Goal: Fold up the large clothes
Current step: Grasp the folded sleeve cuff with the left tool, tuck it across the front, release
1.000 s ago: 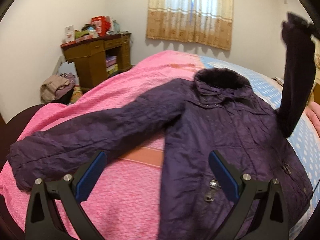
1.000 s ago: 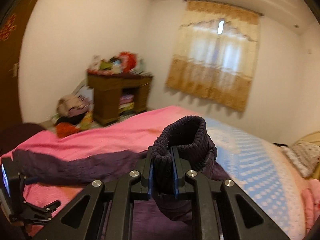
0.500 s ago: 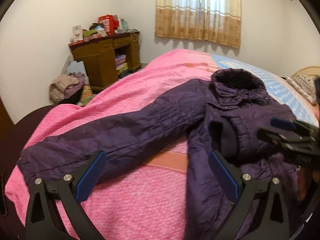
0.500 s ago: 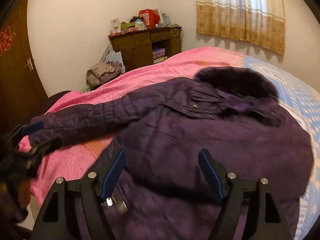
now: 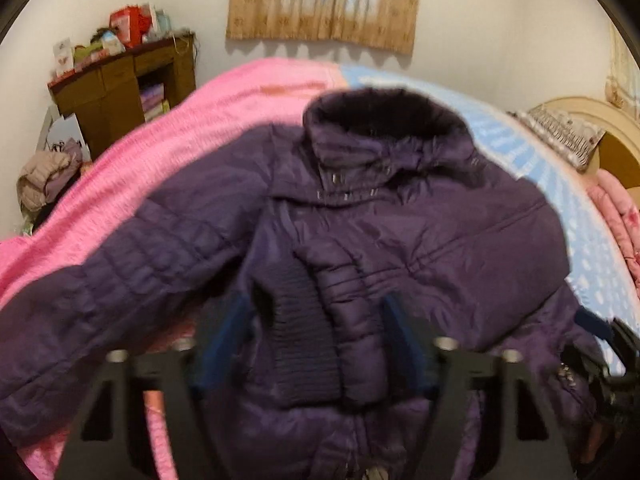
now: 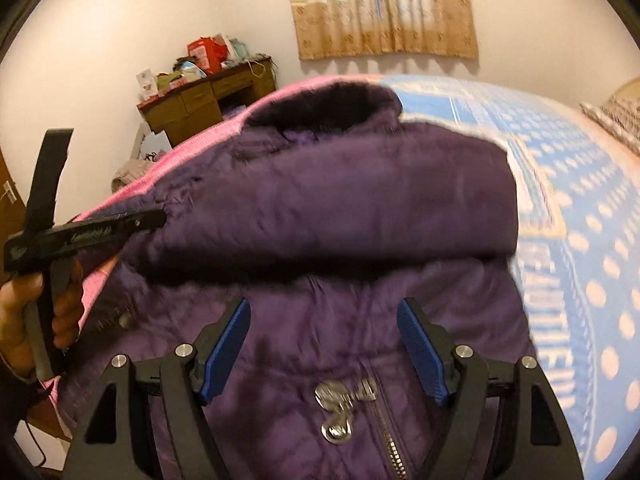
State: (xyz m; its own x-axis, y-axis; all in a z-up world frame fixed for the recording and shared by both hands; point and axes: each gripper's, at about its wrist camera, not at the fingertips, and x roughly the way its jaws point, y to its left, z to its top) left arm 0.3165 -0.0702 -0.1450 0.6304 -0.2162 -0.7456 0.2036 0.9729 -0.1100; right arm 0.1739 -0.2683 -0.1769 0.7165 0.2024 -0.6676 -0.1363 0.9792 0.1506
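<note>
Purple jacket lying on the bed, one sleeve folded across its chest.

Left wrist: the jacket (image 5: pixel 400 232) is lying flat on the bed (image 5: pixel 520 148), its knit cuff (image 5: pixel 300 320) sitting between the left tool's (image 5: pixel 316 344) jaws, which have just been closing; blurred, so grip uncertain. A second ago that sleeve was hanging raised.
Right wrist: the right tool (image 6: pixel 324 348) is hovering open over the zipper (image 6: pixel 340 412), having let the cuff go. Blue bedding lettering is unreadable.

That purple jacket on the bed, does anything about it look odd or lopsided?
Yes. The purple jacket is lopsided: one sleeve is folded across the chest, its knit cuff between the left gripper's closing jaws, while the other sleeve lies stretched out over the pink blanket. Nothing looks torn.
</note>
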